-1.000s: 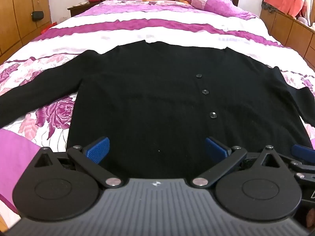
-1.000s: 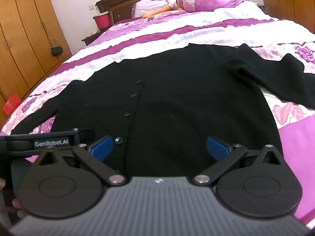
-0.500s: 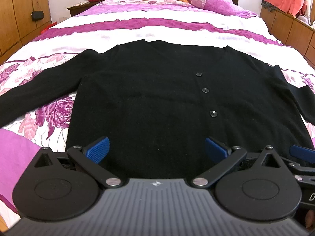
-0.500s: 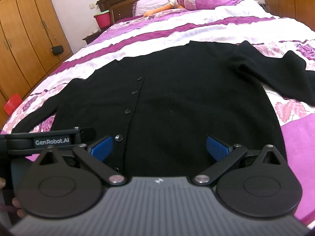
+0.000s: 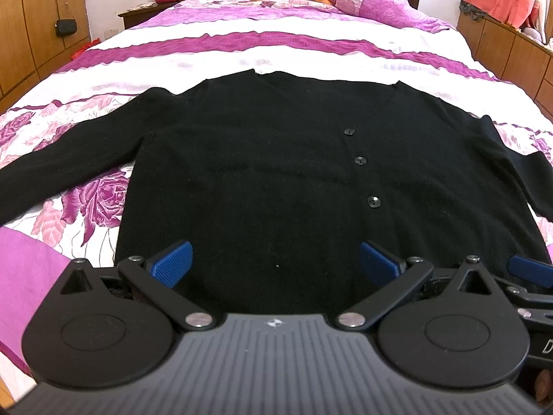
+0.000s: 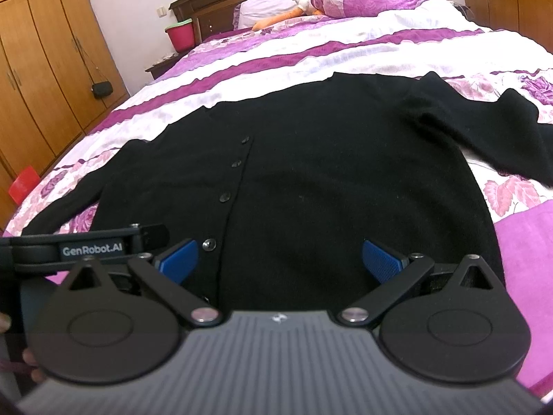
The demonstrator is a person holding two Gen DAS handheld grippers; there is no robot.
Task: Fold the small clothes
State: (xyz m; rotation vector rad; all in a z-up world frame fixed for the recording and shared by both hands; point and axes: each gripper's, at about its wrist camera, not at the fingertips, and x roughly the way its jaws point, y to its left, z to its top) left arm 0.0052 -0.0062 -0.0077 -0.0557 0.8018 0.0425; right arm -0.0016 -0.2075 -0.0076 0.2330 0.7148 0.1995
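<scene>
A black cardigan [image 5: 262, 173] lies spread flat, buttoned, on a purple-and-white floral bedspread [image 5: 276, 45], sleeves stretched out to either side and its hem nearest the cameras. The left gripper [image 5: 274, 263] hangs over the hem on the left half of the garment with its blue fingers [image 5: 172, 263] spread wide and nothing between them. The right gripper [image 6: 281, 263] is likewise spread apart over the hem just right of the button row [image 6: 224, 196], the two tools side by side

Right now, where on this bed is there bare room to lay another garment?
Bare bedspread lies between the black cardigan collar and the pillows. The near half is crowded: the cardigan's body and spread sleeves span it.
</scene>
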